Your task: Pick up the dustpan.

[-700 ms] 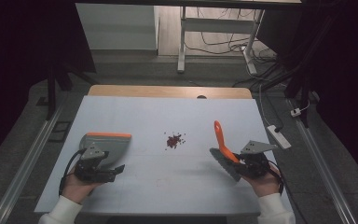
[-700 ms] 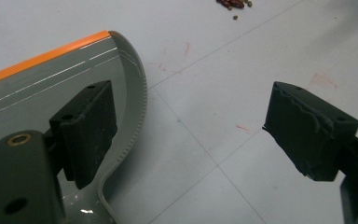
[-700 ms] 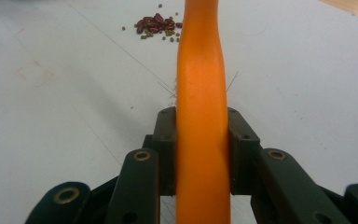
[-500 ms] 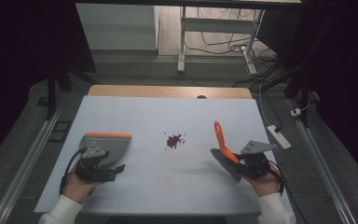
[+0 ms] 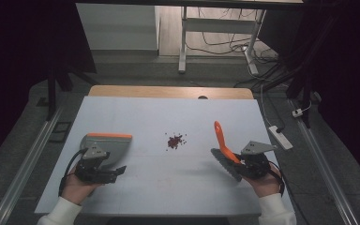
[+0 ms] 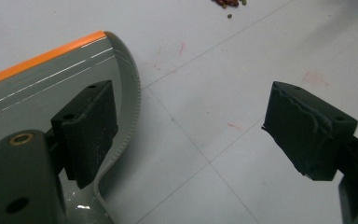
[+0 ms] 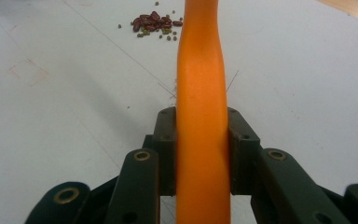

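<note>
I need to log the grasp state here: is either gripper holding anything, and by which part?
The right gripper is clamped on the brush by its orange handle. The left gripper is open, holding nothing.

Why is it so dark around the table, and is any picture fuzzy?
High view: light falls on the white table, its surroundings nearly black. Left gripper view: near jaws soft, a shiny glare spot on the grey dustpan. Right gripper view: orange brush handle sharp, beans slightly soft.

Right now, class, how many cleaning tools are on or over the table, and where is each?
2. A grey dustpan lies at the table's left, by the open left gripper. An orange-handled brush is clamped in the right gripper at the right.
</note>
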A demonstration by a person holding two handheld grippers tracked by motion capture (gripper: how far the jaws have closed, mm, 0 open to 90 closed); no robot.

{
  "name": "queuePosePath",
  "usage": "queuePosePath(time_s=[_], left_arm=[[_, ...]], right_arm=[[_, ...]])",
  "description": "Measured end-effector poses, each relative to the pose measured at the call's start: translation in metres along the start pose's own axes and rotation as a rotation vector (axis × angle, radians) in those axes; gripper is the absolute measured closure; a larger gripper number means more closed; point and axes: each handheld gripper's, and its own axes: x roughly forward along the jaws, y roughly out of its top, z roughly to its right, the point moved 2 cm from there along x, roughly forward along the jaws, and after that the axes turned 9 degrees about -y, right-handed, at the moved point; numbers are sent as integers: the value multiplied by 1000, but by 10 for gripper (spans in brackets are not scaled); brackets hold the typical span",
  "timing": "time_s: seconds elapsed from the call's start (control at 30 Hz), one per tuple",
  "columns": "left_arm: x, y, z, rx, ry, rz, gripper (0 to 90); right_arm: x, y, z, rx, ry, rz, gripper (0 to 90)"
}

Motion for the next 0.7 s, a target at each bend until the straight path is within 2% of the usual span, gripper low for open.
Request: queuePosePath(time_s=[0.07, 0.13, 0.33, 0.4, 0.53, 0.63, 0.7], left_arm=[[-1, 4, 1, -10, 10, -2, 186], [-2, 8, 3, -7, 30, -26, 184], [-7, 17, 4, -22, 36, -16, 183], [-9, 20, 4, -24, 52, -20, 180], [-15, 22, 2, -74, 68, 8, 181], [-16, 20, 1, -70, 82, -17, 179], [-16, 20, -2, -91, 102, -21, 179]], right_arm=[[0, 0, 2, 7, -1, 7, 704], [1, 0, 4, 16, 7, 15, 704], [3, -1, 4, 15, 13, 12, 704], [3, -1, 4, 17, 14, 10, 704], [3, 0, 1, 16, 10, 11, 704], [1, 1, 0, 8, 6, 15, 704], [1, 2, 0, 8, 6, 19, 703]])
